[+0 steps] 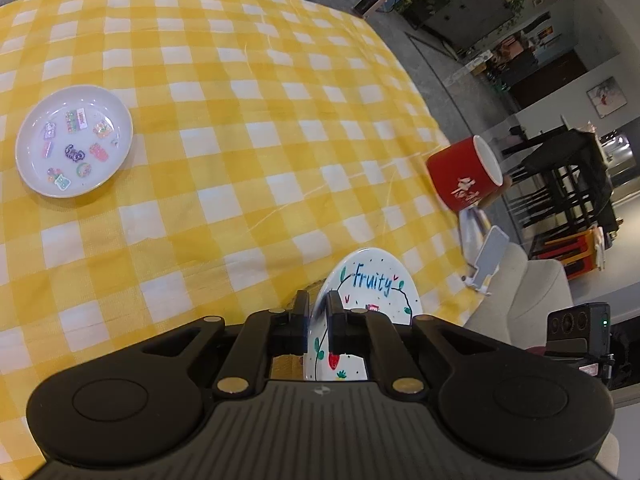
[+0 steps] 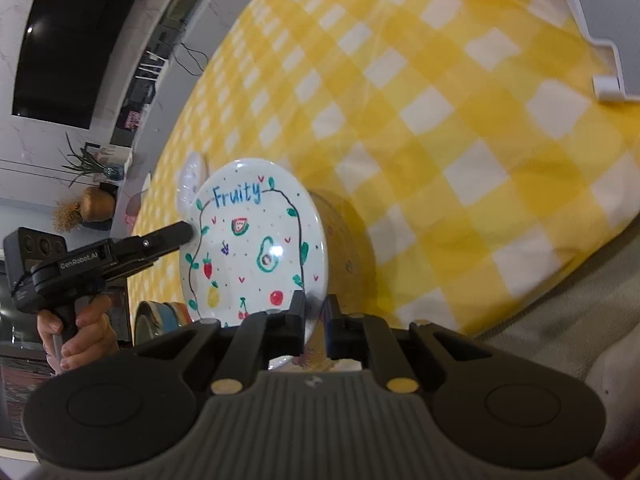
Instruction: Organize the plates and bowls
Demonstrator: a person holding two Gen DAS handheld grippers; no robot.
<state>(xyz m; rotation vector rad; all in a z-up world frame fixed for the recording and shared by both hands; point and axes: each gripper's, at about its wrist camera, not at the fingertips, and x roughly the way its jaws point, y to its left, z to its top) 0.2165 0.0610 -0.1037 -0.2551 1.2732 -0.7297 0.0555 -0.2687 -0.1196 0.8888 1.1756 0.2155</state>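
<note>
Evidently both tongs are clenched on one thing: the fruit plate (image 2: 256,240), the white one lettered "Fruity". The right tongs (image 2: 313,320) pinch its rim at the near edge, one finger on the painted face and one behind. The left tongs (image 2: 188,234) pinch the rim on the side opposite, beside the lettering; from the left wrist view those tongs (image 1: 318,316) show the rim gripped the same way, a finger on each face.

The plate stands up on edge, clear of the bench (image 1: 248,128), its face turned toward the right camera. Two grips on opposite rims make sense to me: a thin glazed rim held at one point alone could swing or slip, while two points keep the plate from turning. I judge it is being carried, not set down.

Behind the fruit plate, seen from the right wrist, sits a rounded pale form that I cannot make out, and low beside it the edge of a striped bowl (image 2: 160,316).

Far across the bench from the fruit plate lies the sticker plate (image 1: 74,140), flat and alone. That looks the likely partner for stacking, though I cannot say which goes where. A red cup (image 1: 464,176) stands at the bench edge, beyond the fruit plate, with a white stand (image 1: 486,260) nearer it. Any swing that way risks a knock.
</note>
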